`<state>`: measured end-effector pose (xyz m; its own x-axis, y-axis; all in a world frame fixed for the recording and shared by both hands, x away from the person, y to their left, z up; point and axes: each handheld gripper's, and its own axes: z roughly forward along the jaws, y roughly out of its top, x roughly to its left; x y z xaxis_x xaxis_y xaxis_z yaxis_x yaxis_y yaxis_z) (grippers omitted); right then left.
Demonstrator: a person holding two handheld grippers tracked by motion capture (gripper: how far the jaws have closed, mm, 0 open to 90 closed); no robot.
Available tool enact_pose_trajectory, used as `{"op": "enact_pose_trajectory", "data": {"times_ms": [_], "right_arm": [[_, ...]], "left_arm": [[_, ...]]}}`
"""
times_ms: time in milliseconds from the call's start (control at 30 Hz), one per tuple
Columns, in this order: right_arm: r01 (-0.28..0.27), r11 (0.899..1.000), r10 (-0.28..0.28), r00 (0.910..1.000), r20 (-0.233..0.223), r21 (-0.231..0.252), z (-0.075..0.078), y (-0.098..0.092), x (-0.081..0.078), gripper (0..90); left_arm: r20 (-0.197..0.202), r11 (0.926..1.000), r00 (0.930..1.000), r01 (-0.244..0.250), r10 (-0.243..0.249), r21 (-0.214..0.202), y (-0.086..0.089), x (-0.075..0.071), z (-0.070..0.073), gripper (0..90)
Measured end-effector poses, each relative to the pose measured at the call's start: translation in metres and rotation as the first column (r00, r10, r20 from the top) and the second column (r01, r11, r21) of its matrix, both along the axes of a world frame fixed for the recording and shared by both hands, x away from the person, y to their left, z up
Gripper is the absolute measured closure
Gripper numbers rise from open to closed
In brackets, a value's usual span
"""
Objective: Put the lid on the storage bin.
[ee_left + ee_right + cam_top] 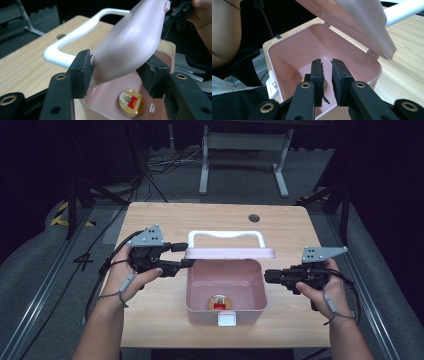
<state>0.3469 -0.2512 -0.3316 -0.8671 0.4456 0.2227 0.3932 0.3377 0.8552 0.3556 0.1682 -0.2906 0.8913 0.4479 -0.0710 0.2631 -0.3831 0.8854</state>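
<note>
The pink box (226, 287) sits mid-table, its lid (231, 253) raised, long edge running left-right, white handle (226, 236) pointing away. The left gripper (186, 255) straddles the lid's left end, one pad touching. Beside the box, the right gripper (266, 276) is nearly closed, empty.

High view overhead; tong cameras close, all sharing pink box (225, 290)
</note>
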Motion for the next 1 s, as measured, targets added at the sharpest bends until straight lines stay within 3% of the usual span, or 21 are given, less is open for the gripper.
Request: {"op": "enact_pose_trajectory", "data": {"times_ms": [133, 367, 533, 667, 1000], "right_arm": [[-0.022, 0.999, 0.022, 0.9998, 0.003, 0.033, 0.002, 0.003, 0.001, 81.8], [-0.036, 0.998, 0.035, 0.9993, 0.016, 0.059, 0.004, 0.007, -0.001, 81.3], [-0.026, 0.997, 0.023, 0.9989, 0.041, 0.072, 0.006, 0.005, -0.002, 84.5], [-0.035, 0.997, 0.033, 0.9992, 0.024, 0.071, 0.005, 0.005, -0.003, 83.6], [-0.045, 0.998, 0.044, 0.9988, 0.024, 0.047, 0.004, 0.007, -0.003, 84.8]], "left_arm": [[-0.011, 0.9995, 0.9997, 0.022, -0.022, 0.022, 0.001, -0.005, -0.002, 46.8], [-0.051, 0.9976, 0.9965, 0.067, -0.066, 0.015, 0.006, -0.008, -0.001, 46.4], [-0.068, 0.9958, 0.9943, 0.085, -0.082, 0.034, 0.009, -0.008, -0.003, 43.8], [-0.053, 0.9955, 0.996, 0.076, -0.073, 0.057, 0.018, -0.01, -0.001, 43.2], [-0.093, 0.997, 0.9948, 0.047, -0.042, 0.061, 0.04, -0.008, -0.004, 43.2]]}}
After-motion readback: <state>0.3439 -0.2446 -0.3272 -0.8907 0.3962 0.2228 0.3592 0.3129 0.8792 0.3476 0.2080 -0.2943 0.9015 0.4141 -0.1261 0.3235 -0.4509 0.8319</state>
